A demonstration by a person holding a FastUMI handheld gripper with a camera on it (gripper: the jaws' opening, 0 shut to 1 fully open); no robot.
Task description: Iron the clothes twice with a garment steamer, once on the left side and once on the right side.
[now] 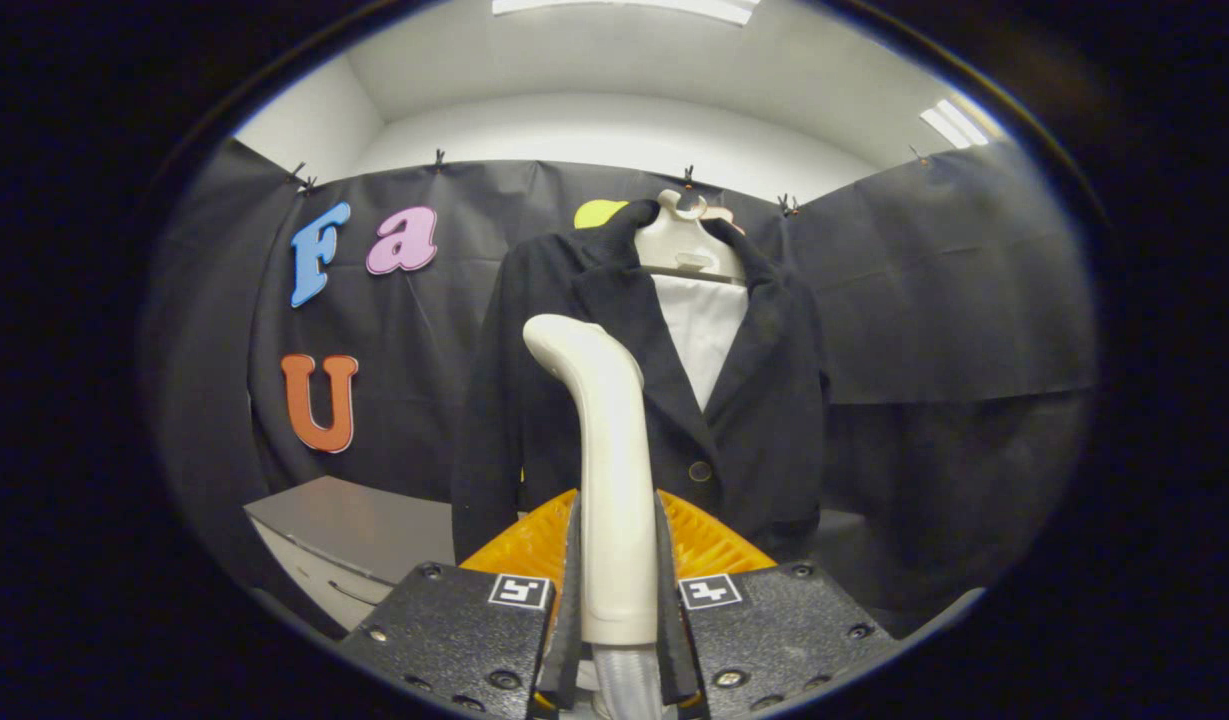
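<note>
Fingers (619, 590) clamping steamer (609, 470) handle; long axis standing upright, head curving toward 11 o'clock. Jacket (764, 400) hanging beyond at 12 o'clock, front facing fingers.

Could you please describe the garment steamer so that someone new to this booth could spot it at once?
Start at the dark jacket hanging on a pale hanger against the black cloth wall. In front of its left half rises the garment steamer, its handle clamped between the gripper fingers. It is the one smooth cream wand with a curved, hooked top, pale against the dark fabric.
</note>
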